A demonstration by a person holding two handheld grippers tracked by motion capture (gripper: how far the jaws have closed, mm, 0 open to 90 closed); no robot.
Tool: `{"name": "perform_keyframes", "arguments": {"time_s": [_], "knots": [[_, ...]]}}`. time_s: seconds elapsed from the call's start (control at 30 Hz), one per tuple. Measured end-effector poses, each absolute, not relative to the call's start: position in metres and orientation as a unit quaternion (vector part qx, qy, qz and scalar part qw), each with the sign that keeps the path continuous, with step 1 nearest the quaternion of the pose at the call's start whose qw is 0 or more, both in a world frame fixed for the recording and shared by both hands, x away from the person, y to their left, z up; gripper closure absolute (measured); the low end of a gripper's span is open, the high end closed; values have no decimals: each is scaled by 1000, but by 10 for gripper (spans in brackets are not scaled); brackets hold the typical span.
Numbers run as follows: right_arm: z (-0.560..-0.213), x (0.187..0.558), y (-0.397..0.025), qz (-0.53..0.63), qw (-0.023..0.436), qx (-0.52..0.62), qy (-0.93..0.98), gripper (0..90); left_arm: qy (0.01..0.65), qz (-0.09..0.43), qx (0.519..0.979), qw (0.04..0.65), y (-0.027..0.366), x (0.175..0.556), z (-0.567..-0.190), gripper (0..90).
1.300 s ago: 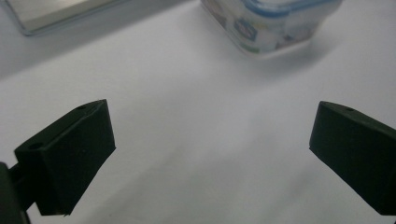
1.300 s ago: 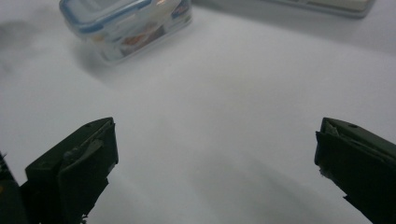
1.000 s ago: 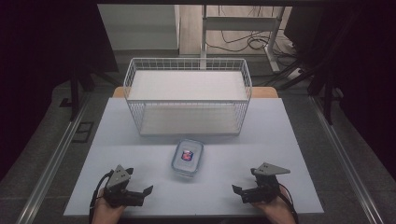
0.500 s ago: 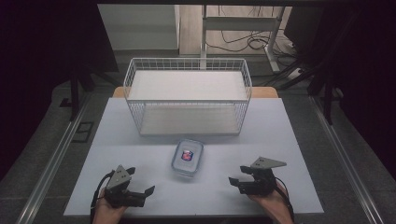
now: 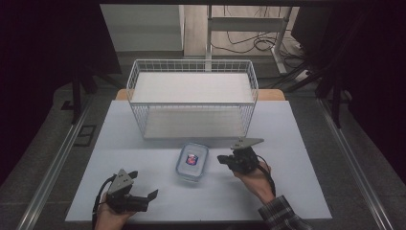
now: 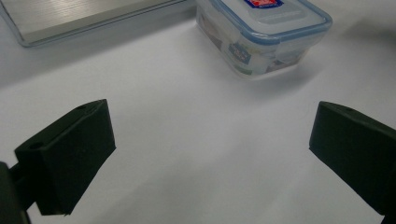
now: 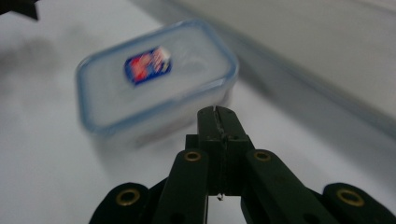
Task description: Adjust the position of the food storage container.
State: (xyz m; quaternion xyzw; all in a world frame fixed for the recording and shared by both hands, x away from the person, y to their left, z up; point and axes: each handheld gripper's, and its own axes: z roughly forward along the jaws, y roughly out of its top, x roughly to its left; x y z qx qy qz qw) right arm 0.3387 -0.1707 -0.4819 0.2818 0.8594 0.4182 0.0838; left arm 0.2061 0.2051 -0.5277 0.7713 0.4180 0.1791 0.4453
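Clear plastic food container [image 5: 192, 162], blue-rimmed with a snap-on lid and a red-and-blue label, sits flat on the white table [image 5: 297, 191], in front of the wire basket [image 5: 191, 98]. It lies just ahead of the right gripper [image 5: 225, 158], whose jaws are pressed fully together and hold nothing; in the right gripper view the closed tips [image 7: 217, 122] point at the container's [image 7: 156, 79] near long side, close but apart from it. The left gripper [image 5: 149, 196] rests well short of the container [image 6: 263, 35], jaws spread wide, with bare table between the pads [image 6: 74, 144].

Assessment: rigid, light, probably near empty; contents not legible. Smooth walls likely slippery. Recommended hold is across the short width, under the lid rim, where the lip resists slipping. The right jaws must part first.
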Motion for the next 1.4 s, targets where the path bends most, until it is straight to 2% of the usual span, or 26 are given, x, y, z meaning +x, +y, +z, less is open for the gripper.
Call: {"name": "perform_keyframes", "arguments": {"time_s": [0.33,0.5,0.53,0.57,0.6,0.63,0.67,0.7,0.73,0.77,0.8,0.83,0.87,0.9,0.93,1.03,1.27,1.4], "knots": [[-485,393,-132,422,109,301,848,892,413,186,774,442,205,205,-527,19],[-497,412,-117,420,93,306,849,891,410,177,769,458,205,203,-523,88],[-503,416,-110,408,94,293,859,891,407,167,767,468,205,202,-521,181],[-504,418,-109,406,93,287,862,890,407,167,767,468,205,202,-521,218],[-504,418,-109,406,93,287,862,890,403,156,766,477,204,202,-521,218],[-506,419,-108,406,85,282,865,891,398,147,765,484,202,202,-521,283],[-507,420,-107,403,81,279,868,890,395,136,764,493,199,203,-521,355],[-508,420,-107,397,76,277,872,891,390,117,768,495,188,205,-521,490],[-508,420,-107,397,76,277,872,891,390,117,768,495,188,205,-521,550],[-508,419,-107,398,78,280,870,891,385,115,772,493,180,206,-521,550],[-508,418,-109,399,74,284,869,891,379,114,779,486,169,207,-521,617],[-509,416,-113,403,65,290,866,891,372,113,785,483,159,209,-520,737],[-509,416,-113,403,65,290,866,891,367,114,791,477,152,210,-520,737],[-510,414,-116,405,58,294,864,891,357,120,806,456,137,213,-522,820],[-510,413,-116,406,55,296,863,892,359,118,810,449,133,214,-524,842],[-510,408,-118,405,54,293,864,892,373,112,815,428,128,220,-530,876],[-508,392,-121,399,41,288,870,892,400,94,813,412,132,229,-538,882],[-507,377,-132,395,38,304,866,893,395,108,820,401,130,229,-537,886]]}}
